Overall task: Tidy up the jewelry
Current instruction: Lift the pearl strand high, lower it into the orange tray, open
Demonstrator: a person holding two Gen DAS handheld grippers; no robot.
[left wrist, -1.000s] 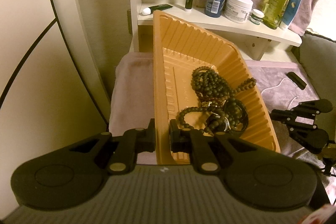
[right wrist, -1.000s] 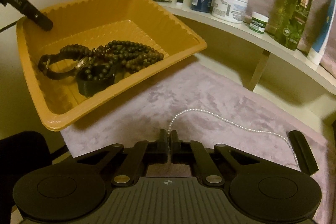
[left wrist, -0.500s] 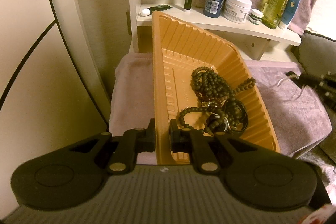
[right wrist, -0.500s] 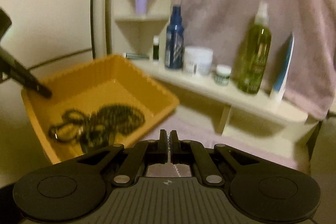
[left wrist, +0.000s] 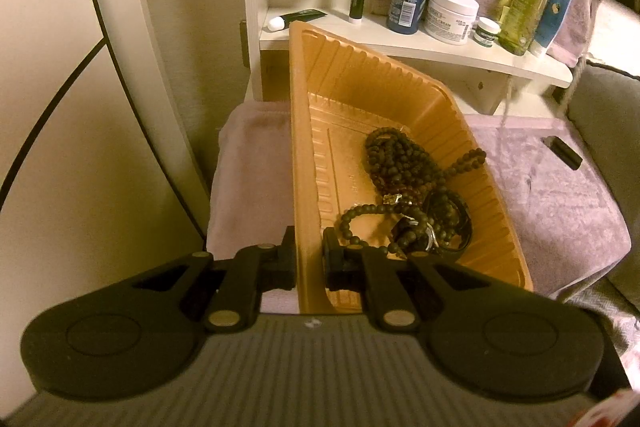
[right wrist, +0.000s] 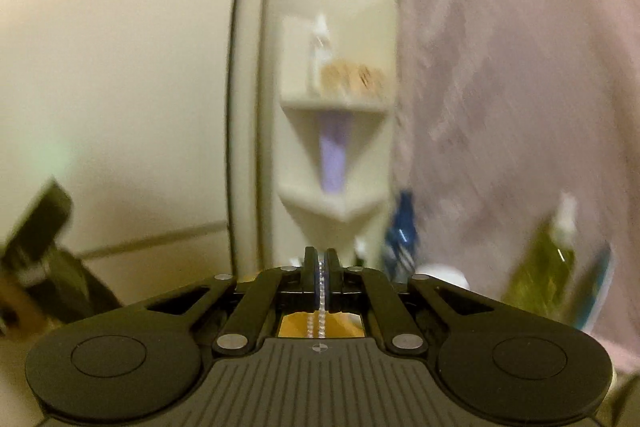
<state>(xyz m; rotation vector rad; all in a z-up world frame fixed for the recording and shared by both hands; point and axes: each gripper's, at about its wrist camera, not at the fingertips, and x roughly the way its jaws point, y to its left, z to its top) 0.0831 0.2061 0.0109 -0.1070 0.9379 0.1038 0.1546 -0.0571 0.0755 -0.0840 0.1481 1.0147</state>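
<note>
The pearl chain (right wrist: 321,311) has come up off the towel: a second ago it trailed across the cloth from my right gripper (right wrist: 321,267), and now it hangs straight down from that gripper's tight-closed fingers. Through the gap under the fingers I see orange, so I judge the chain is over, or nearly over, the tray. In the left view a pale blurred strand (left wrist: 505,107) drops past the shelf's front edge toward the far right side of the towel (left wrist: 560,195), well above where it lay. To me that means the pick is done and lowering the chain into the tray comes next.

The chain is fine, small pale beads in a doubled strand, limp and free to swing; the right view is smeared with motion.

My left gripper (left wrist: 310,259) has not shifted. Its fingers pinch the near wall of the orange tray (left wrist: 304,155), one pad outside, one inside, holding it tilted above the towel's left part. In the tray's lower right side lie dark bead strands (left wrist: 400,163) tangled with a black band (left wrist: 452,227).

A small black bar (left wrist: 562,153) rests near the towel's right edge. Beyond, the shelf (left wrist: 440,47) carries bottles and jars.
</note>
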